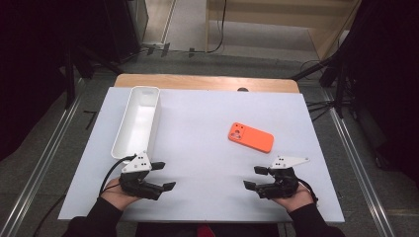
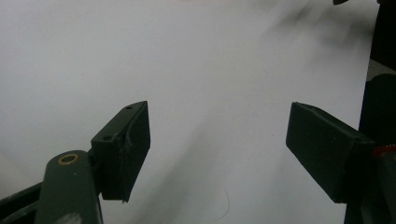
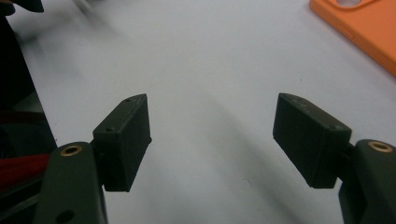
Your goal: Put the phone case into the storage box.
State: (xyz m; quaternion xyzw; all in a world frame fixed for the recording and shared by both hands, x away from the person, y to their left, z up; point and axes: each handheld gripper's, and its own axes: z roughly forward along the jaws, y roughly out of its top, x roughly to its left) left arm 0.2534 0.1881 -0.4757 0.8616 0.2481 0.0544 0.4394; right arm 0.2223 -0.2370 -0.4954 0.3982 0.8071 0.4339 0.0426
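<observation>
Both tools were held low over the near edge of the white bench, the left tool at the near left and the right tool at the near right, each with its jaws apart and nothing between them. The orange phone case lay flat, camera cut-outs up, on the right half of the bench, near the right tool but apart from it, and the white tray stood lengthwise at the far left, just beyond the left tool. A failed pick was judged the main risk: the case was thin and lay flush on a smooth sheet, so it could be pushed along the bench by 1 jaw rather than gripped by 2, or be clamped by a corner alone and dropped on the way. The sheet itself could also be caught and dragged if the jaws were pressed down hard. In the high view the whole layout was given, tray included. In the right gripper view the edge of the case was shown at the upper right, off the line between the jaws, which suggested that a turn toward it would be needed. In the left gripper view bare bench was seen ahead of the jaws.
</observation>
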